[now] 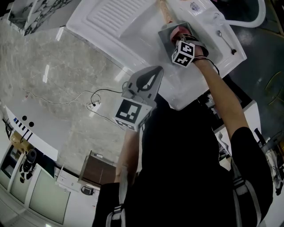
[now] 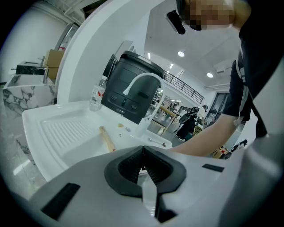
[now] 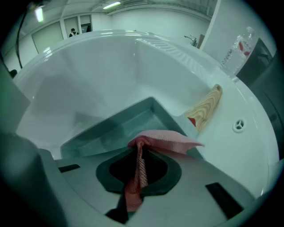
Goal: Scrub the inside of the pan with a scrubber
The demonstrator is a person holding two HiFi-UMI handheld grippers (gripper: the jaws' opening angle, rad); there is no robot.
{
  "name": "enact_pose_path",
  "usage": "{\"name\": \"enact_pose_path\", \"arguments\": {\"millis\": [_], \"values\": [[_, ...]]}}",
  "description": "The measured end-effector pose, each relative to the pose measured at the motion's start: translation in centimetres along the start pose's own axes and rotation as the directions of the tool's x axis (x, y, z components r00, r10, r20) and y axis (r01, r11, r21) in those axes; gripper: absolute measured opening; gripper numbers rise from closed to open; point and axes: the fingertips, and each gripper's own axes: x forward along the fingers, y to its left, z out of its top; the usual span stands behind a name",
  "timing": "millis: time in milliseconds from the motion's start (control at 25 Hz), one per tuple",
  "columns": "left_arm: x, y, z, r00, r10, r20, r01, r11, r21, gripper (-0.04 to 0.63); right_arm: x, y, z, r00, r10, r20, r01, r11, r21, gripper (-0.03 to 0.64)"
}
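Observation:
A grey square pan [image 3: 111, 128] with a wooden handle [image 3: 206, 106] lies in the white sink basin [image 3: 88, 75]. My right gripper [image 3: 140, 144] is shut on a pink mesh scrubber [image 3: 166, 139], whose free end flops over the pan's near rim. In the head view the right gripper [image 1: 176, 35] reaches down into the pan [image 1: 167, 33], and the handle [image 1: 165, 11] points away. My left gripper [image 1: 155, 72] hangs over the sink's front edge, apart from the pan. Its jaws [image 2: 143, 148] are shut with nothing between them.
The sink has a ribbed drainboard [image 1: 111, 17] on the left. A white faucet [image 2: 144, 86], a clear water bottle [image 2: 96, 93] and a black appliance [image 2: 133, 88] stand behind it. A spoon [image 1: 225, 41] lies on the right rim. A cable [image 1: 84, 95] crosses the marble floor.

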Motion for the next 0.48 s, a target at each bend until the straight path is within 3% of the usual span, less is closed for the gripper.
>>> {"name": "enact_pose_path", "arguments": {"millis": [480], "values": [[0.3, -1.5, -0.2, 1.000, -0.020, -0.002, 0.020, 1.000, 0.011, 0.032, -0.9, 5.7, -3.1, 0.986, 0.137, -0.096, -0.147, 0.984, -0.102, 0.046]]}}
